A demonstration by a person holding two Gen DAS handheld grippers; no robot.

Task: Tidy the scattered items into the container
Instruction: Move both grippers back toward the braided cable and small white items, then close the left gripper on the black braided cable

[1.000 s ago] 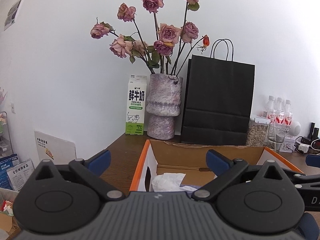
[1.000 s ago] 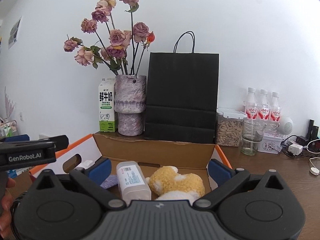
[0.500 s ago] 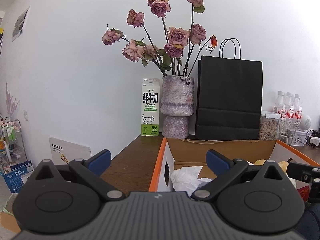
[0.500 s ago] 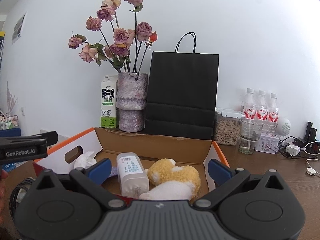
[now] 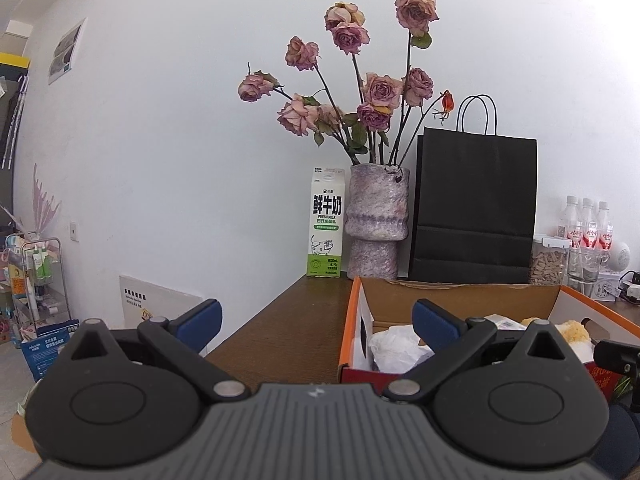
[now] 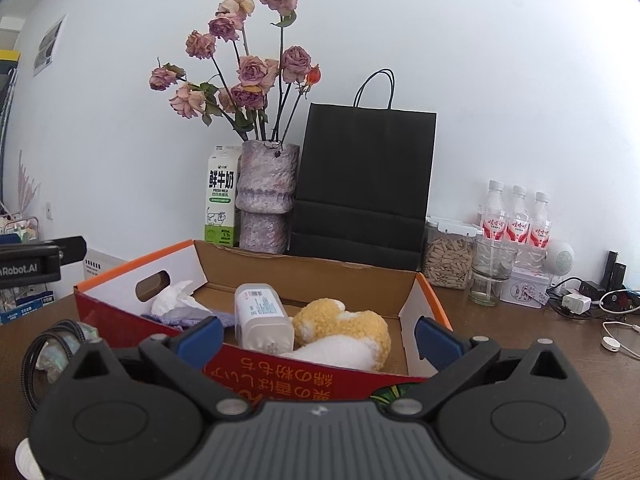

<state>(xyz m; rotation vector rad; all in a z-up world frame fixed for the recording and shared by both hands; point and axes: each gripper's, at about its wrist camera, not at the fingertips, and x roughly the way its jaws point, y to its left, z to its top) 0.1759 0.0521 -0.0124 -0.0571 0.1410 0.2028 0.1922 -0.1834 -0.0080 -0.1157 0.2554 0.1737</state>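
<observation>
Counting inside the cardboard box (image 6: 304, 278) on the table (image 6: 500, 332), I see one white bottle (image 6: 262, 318), one plush toy (image 6: 340, 334), one crumpled tissue (image 6: 176, 300); left gripper (image 5: 316, 320) and right gripper (image 6: 318, 336) both spread, empty.

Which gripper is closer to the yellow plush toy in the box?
Right. The right gripper faces the plush toy over the box's near wall; the left gripper sits off the box's left end, toy far right.
</observation>
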